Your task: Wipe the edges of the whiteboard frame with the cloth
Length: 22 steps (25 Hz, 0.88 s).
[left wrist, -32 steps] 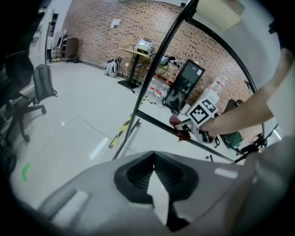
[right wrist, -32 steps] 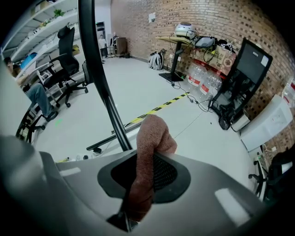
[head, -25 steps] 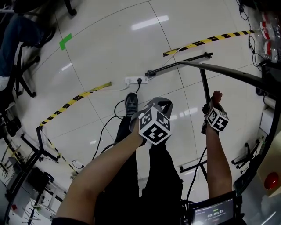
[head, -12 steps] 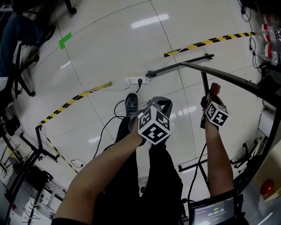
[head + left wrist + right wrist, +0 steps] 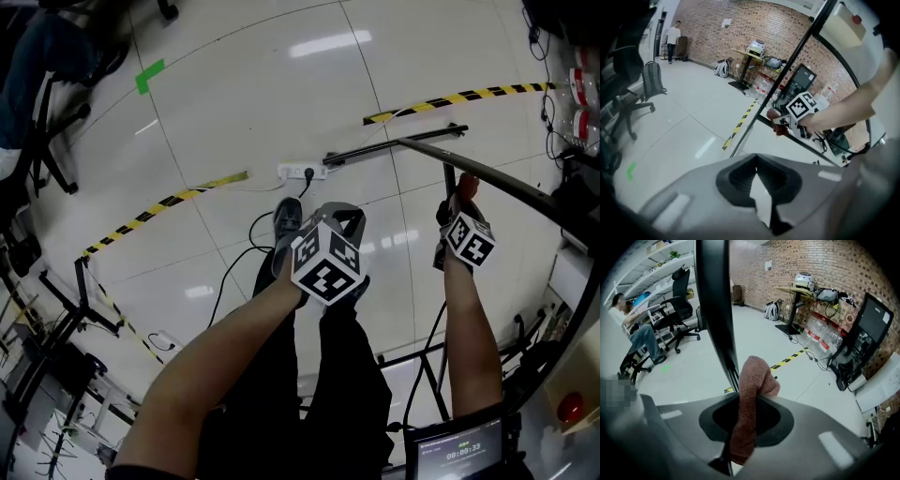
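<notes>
Rust-brown terry cloth [image 5: 751,380] is clamped between the jaws of the right gripper [image 5: 743,420], its free end standing up out of the fingers and folding over at the top. That end lies against the dark bar of the whiteboard frame [image 5: 715,301], which rises just left of it in the right gripper view. From the head view the same contact shows: the cloth [image 5: 468,184] sits on the frame's top edge [image 5: 525,187], with the right gripper [image 5: 463,204] just below it and the person's forearm reaching up from the bottom of the picture. The left gripper [image 5: 339,221] hangs apart from the frame, over the tiled floor [image 5: 234,112] and well to the left of the cloth. Its jaws [image 5: 757,161] are drawn together at the tips with nothing between them, so it takes no part in the wiping. As for progress, the wiping looks to be under way on the top edge, near the end where the upright post meets it. The long run of the bar curving off to the right lies beyond the cloth and, by my reading, is yet to be done, as are the side and lower edges. No dust or streaks show on the dark bar, so I cannot tell how much has been cleaned.
</notes>
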Tool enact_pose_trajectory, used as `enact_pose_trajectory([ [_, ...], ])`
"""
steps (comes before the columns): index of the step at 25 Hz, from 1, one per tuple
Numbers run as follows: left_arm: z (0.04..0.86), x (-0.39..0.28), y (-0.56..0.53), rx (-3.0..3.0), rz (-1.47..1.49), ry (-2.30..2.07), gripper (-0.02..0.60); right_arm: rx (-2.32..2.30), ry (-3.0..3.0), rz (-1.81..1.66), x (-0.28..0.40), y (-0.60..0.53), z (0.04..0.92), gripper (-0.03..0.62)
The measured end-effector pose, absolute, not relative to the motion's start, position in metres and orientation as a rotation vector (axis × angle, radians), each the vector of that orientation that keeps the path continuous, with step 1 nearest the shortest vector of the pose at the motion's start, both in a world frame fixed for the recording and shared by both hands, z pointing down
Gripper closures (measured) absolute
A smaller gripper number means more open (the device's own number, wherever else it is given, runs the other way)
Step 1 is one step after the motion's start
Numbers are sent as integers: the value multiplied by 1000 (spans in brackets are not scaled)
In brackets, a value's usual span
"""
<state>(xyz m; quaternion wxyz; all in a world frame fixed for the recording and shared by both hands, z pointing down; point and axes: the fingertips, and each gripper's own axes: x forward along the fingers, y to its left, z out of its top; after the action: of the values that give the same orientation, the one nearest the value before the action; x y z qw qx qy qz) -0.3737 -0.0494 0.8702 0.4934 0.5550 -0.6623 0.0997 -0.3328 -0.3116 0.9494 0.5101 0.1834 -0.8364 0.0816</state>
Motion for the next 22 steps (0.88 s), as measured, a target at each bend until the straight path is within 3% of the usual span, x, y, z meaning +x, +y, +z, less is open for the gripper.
enact_pose_trajectory([
  [12, 872, -382, -47, 1334, 218, -1616, 578, 442, -2068, 229, -367, -304, 947, 530],
  [22, 882, -372, -56, 1418, 217, -1576, 577, 481, -2229, 764, -406, -293, 934, 530],
])
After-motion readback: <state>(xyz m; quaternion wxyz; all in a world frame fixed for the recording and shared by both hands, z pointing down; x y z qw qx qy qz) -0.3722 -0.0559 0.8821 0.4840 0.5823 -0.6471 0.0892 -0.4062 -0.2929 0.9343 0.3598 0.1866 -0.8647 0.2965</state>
